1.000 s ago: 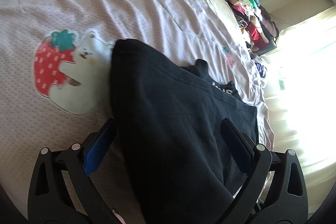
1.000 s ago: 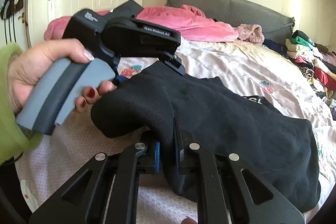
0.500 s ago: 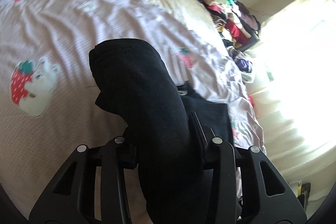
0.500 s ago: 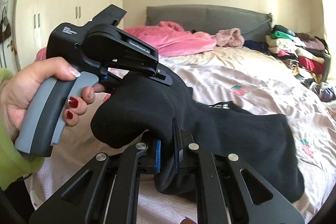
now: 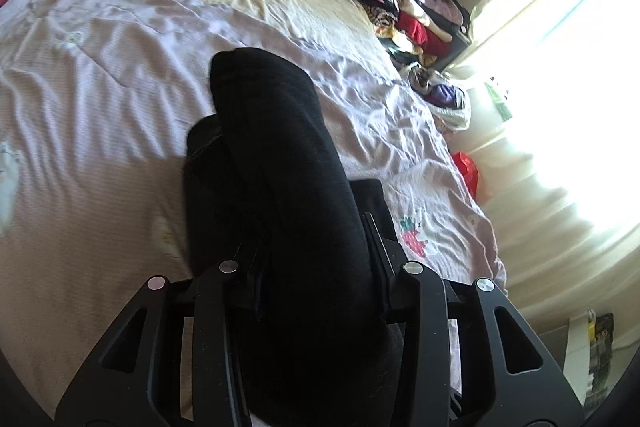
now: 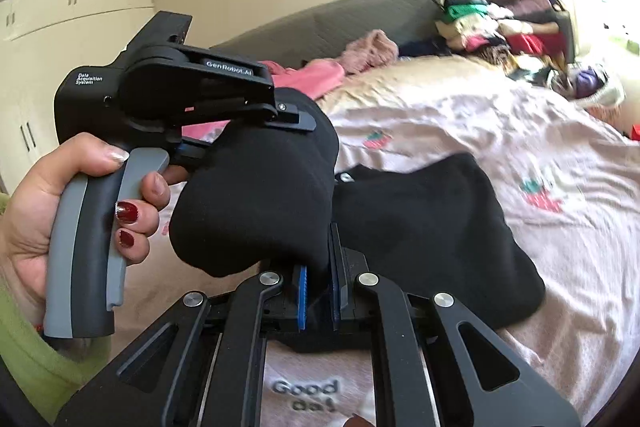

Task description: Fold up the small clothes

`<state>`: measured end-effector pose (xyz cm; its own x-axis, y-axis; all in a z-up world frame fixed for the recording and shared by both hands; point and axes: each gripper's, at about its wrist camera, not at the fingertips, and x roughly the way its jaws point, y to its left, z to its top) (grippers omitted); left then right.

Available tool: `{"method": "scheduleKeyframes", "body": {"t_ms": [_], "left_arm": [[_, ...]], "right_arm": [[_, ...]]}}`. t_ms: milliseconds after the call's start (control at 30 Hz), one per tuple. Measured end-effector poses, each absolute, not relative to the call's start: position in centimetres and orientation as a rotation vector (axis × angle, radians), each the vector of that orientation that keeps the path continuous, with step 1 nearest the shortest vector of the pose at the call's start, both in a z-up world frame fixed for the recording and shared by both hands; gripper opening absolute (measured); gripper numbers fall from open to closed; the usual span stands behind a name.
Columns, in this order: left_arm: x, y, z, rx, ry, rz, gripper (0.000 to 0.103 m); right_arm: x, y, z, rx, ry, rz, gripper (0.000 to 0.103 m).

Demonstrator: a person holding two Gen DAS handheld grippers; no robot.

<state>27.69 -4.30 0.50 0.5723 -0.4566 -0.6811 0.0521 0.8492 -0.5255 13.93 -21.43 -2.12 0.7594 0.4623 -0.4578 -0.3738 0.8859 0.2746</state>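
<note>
Pinching black garment (image 6: 420, 227) (both grippers clamped)

Right gripper (image 6: 318, 281): at the bottom of the view, blue pads pinched tight on a fold of the black garment (image 6: 420, 227).
Left gripper (image 6: 256, 131): at upper left, held by a hand (image 6: 72, 203) with red-painted nails and a green sleeve (image 6: 36, 355); its jaws are clamped on a thick bunch of the same garment.
Black garment: lifted at the left end, the rest trailing onto the bed.
Bedspread (image 6: 500, 131): pale pink with strawberry prints.
Clothes pile (image 6: 492, 23): at far right by the grey headboard (image 6: 340, 23).
</note>
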Motion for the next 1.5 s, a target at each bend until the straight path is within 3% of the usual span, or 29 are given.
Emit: {"method": "scheduleKeyframes", "body": {"t_ms": [367, 433, 500, 533, 800, 1000, 1200, 1233, 1267, 1333, 1500], "left_arm": [[28.5, -7.1, -2.3, -0.49, 0.958, -0.326, 0.032], [28.3, -7.3, -2.7, -0.513, 0.961, -0.343, 0.041], [28.2, -7.1, -2.9, -0.554, 0.964, -0.38, 0.063], [28.2, -6.9, -2.9, -0.573, 0.964, -0.393, 0.068], [27.2, -5.1, -2.5, -0.542, 0.928, -0.349, 0.069], [26.2, -4.2, -4.4, -0.422, 0.951, -0.25, 0.068], [25.3, -4.7, -7.1, -0.342, 1.009, -0.258, 0.069], [25.2, -4.6, -7.1, -0.338, 1.005, -0.258, 0.069], [25.2, -4.6, -7.1, -0.337, 1.004, -0.26, 0.069], [25.2, -4.4, -7.1, -0.337, 1.004, -0.264, 0.069], [25.0, -4.5, -7.1, -0.341, 1.003, -0.267, 0.069]], "right_arm": [[14.7, -23.5, -5.2, 0.264, 0.641, 0.356, 0.007], [15.4, -23.9, -5.7, 0.289, 0.662, 0.34, 0.007], [15.7, -24.4, -6.4, 0.319, 0.684, 0.319, 0.007], [15.8, -24.8, -6.7, 0.343, 0.696, 0.31, 0.007], [16.5, -27.7, -9.1, 0.573, 0.771, 0.285, 0.01], [15.6, -28.0, -8.5, 0.568, 0.754, 0.249, 0.011], [14.5, -28.7, -6.0, 0.472, 0.705, 0.226, 0.032], [14.6, -29.2, -5.5, 0.482, 0.691, 0.233, 0.039], [14.9, -29.6, -5.2, 0.497, 0.691, 0.258, 0.054], [16.4, -30.1, -5.0, 0.535, 0.737, 0.336, 0.065], [19.6, -30.2, -5.1, 0.532, 0.825, 0.389, 0.066]]}}
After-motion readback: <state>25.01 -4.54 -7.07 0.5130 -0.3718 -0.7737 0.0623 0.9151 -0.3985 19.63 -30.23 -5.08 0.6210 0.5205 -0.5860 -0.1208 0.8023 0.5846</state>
